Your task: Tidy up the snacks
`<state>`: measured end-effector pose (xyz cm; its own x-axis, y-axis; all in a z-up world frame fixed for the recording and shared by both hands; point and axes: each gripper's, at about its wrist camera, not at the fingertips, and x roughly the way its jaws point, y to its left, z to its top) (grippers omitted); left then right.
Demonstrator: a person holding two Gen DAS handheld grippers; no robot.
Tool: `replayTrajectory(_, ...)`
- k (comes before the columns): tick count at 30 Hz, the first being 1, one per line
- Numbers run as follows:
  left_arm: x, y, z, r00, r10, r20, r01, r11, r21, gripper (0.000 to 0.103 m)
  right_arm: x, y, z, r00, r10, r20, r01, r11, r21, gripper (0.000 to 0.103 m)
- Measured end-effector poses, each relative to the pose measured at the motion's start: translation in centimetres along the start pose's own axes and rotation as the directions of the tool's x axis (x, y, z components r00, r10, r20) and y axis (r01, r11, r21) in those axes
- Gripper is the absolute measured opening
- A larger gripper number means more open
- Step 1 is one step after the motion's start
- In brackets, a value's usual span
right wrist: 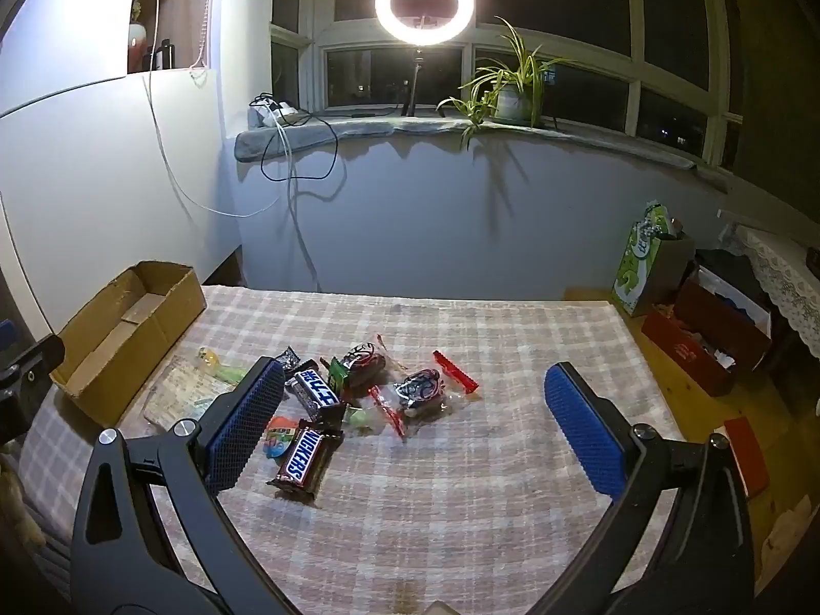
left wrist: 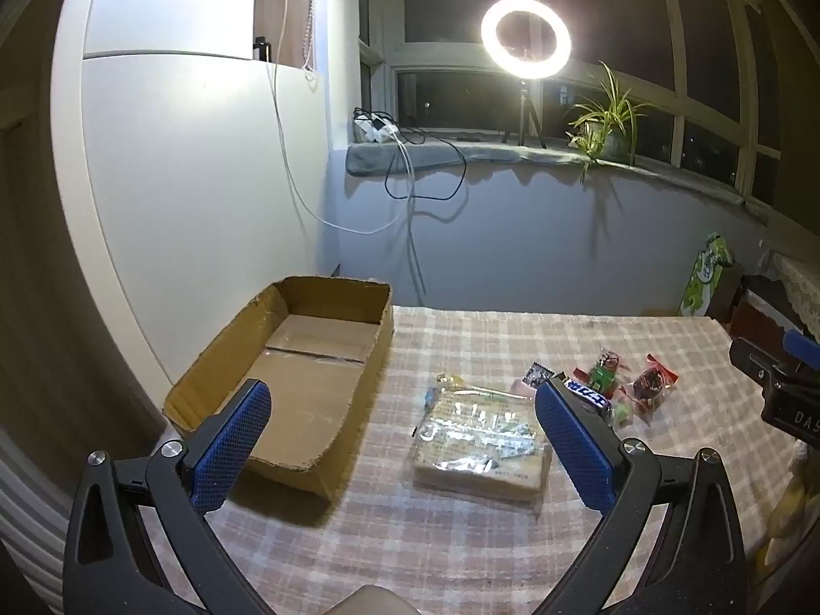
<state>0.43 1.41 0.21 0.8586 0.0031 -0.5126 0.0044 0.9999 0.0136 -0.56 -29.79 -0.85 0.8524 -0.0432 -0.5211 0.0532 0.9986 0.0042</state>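
**Snacks loose on the bench, box empty, both grippers spread wide**

Cardboard box [left wrist: 287,374] sits at the left of the left wrist view, open-topped and with nothing in it, on the checked cloth of the bench [left wrist: 461,538]. Just right of it lies a flat clear-wrapped packet [left wrist: 482,441], framed between the fingers of the left gripper [left wrist: 405,441], which are fully apart and touch nothing.

Further right the small snacks lie in a loose heap. In the right wrist view a Snickers bar [right wrist: 302,461] lies at lower left centre, a second dark bar [right wrist: 318,389] just above it, then two clear bags with red ends [right wrist: 420,389] toward the middle. The right gripper [right wrist: 415,430] hangs over this heap, fingers wide and empty.

Nothing looks sorted yet, so the risks lie ahead:

- The flat packet is wide, slick and low; fingers closing over it may slide off or drag the cloth.
- The bars overlap, so a grip on one may take or flick a neighbour.
- The crinkly bags could squash or slip out mid-carry.
- The box wall nearest the snacks could catch a low-carried item.
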Motion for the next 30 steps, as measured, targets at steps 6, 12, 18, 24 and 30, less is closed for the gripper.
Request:
replayTrajectory(6, 0.29, -0.01, 0.02, 1.000, -0.019, -0.015, 0.019, 1.000, -0.003, 0.102, -0.24, 0.09, -0.09, 1.000, 0.002, 0.004, -0.002, 1.000, 0.000, 0.103)
replayTrajectory(12, 0.54, 0.23, -0.25, 0.997, -0.063, -0.044, 0.062, 0.997, -0.038, 0.102, -0.12, 0.18, -0.17, 1.000, 0.007, 0.001, -0.007, 1.000, -0.004, 0.103)
replayTrajectory(18, 0.54, 0.14, -0.25, 0.996, -0.076, -0.046, 0.074, 0.996, -0.039, 0.102, -0.05, 0.33, -0.31, 1.000, 0.012, 0.002, -0.012, 1.000, -0.008, 0.103)
replayTrajectory(24, 0.62, 0.15, -0.55, 0.995, -0.081, -0.052, 0.079, 0.996, -0.040, 0.102, -0.07, 0.49, -0.28, 1.000, 0.015, 0.000, -0.015, 1.000, -0.010, 0.103)
replayTrajectory(30, 0.54, 0.21, -0.75, 0.994, -0.089, -0.060, 0.086, 0.995, -0.042, 0.102, -0.01, 0.61, -0.32, 1.000, 0.017, -0.002, -0.017, 1.000, -0.010, 0.103)
